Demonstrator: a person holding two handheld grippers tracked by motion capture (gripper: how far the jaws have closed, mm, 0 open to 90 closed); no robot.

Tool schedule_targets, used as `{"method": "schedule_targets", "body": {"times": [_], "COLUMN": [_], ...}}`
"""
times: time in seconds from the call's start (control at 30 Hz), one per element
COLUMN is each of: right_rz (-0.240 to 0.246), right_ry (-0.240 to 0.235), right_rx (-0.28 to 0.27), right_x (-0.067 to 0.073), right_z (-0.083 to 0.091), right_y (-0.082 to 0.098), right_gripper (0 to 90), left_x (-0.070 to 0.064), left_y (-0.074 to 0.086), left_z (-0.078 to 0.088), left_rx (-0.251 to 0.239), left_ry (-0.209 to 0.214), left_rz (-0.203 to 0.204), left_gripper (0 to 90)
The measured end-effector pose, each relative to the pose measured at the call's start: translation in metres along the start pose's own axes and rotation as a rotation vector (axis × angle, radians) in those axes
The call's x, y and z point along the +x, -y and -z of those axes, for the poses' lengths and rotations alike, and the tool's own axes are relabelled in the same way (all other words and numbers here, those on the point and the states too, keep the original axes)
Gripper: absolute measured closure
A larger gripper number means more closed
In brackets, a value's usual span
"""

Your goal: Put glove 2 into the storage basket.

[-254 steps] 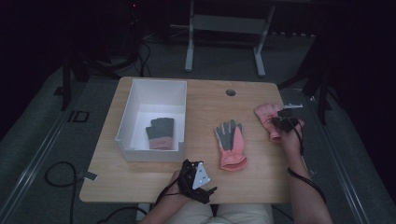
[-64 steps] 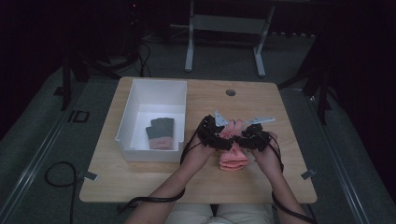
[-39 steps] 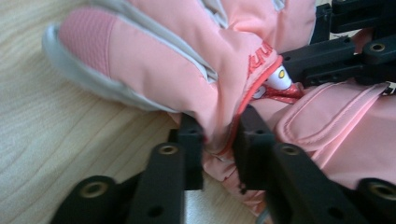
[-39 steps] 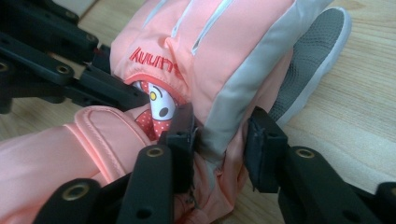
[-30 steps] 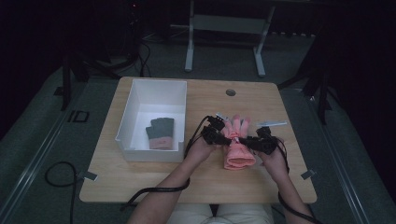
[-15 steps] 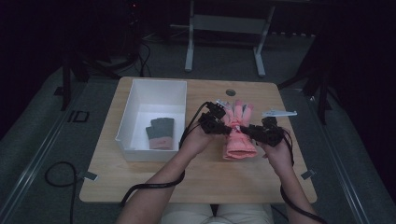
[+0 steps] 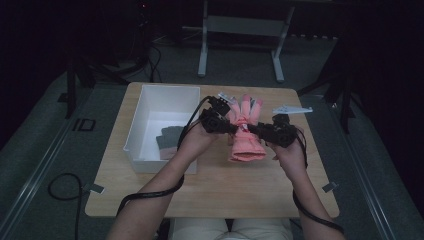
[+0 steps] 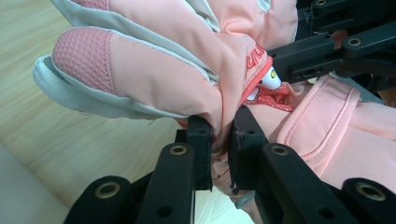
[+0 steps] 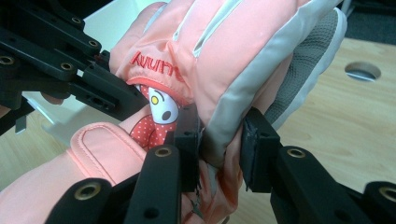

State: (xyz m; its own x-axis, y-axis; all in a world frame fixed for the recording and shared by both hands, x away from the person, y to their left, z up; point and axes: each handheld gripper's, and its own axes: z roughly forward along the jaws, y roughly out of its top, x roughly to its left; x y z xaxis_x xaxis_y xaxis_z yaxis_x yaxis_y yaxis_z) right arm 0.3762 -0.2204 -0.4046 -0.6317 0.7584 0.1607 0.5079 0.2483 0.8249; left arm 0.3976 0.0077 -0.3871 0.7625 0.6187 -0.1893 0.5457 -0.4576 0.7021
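Observation:
A pair of pink ski gloves (image 7: 246, 142), stacked one on the other, hangs above the table (image 7: 210, 195) between both grippers, fingers pointing away from the person. My left gripper (image 7: 232, 127) is shut on the gloves' left edge near the wrist; in the left gripper view its jaws (image 8: 219, 140) pinch a fold of pink fabric (image 8: 163, 60). My right gripper (image 7: 252, 129) is shut on the opposite edge; in the right gripper view (image 9: 222, 135) its pads squeeze the grey-trimmed side of the gloves (image 9: 224, 46). Each gripper view shows the other gripper (image 8: 336, 51) (image 9: 70, 60) close behind.
A white bin (image 7: 150, 100) stands on the left part of the table with a grey and pink glove (image 7: 170, 140) lying in it. A round cable hole (image 9: 362, 71) is in the tabletop beyond the gloves. Dark floor and a table frame surround the desk.
Both hands have lifted the stacked gloves off the table and carried them a little away from the person. Both grips stayed as they were.

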Motion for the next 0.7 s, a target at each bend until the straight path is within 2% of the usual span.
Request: {"method": "schedule_targets", "body": {"times": [0.17, 0.33, 0.6, 0.63, 0.7], "right_rz": [0.029, 0.035, 0.066, 0.066, 0.072], "right_ry": [-0.008, -0.027, -0.061, -0.061, -0.069], "right_rx": [-0.013, -0.021, -0.015, -0.015, -0.011], "right_x": [0.014, 0.027, 0.051, 0.051, 0.061], "right_z": [-0.006, -0.015, -0.032, -0.032, -0.04], "right_y": [-0.017, -0.032, -0.053, -0.053, -0.059], "right_gripper": [71.0, 71.0, 71.0, 71.0, 71.0], "left_x": [0.008, 0.018, 0.036, 0.036, 0.042], "left_y": [-0.002, -0.001, 0.013, 0.013, 0.018], "left_z": [0.022, 0.043, 0.073, 0.073, 0.086], "left_rx": [-0.004, -0.004, -0.025, -0.025, -0.022], "left_ry": [-0.026, -0.052, -0.067, -0.067, -0.088], "left_rz": [0.002, 0.008, 0.053, 0.053, 0.053], "left_gripper": [80.7, 80.8, 80.8, 80.8, 80.8]}}
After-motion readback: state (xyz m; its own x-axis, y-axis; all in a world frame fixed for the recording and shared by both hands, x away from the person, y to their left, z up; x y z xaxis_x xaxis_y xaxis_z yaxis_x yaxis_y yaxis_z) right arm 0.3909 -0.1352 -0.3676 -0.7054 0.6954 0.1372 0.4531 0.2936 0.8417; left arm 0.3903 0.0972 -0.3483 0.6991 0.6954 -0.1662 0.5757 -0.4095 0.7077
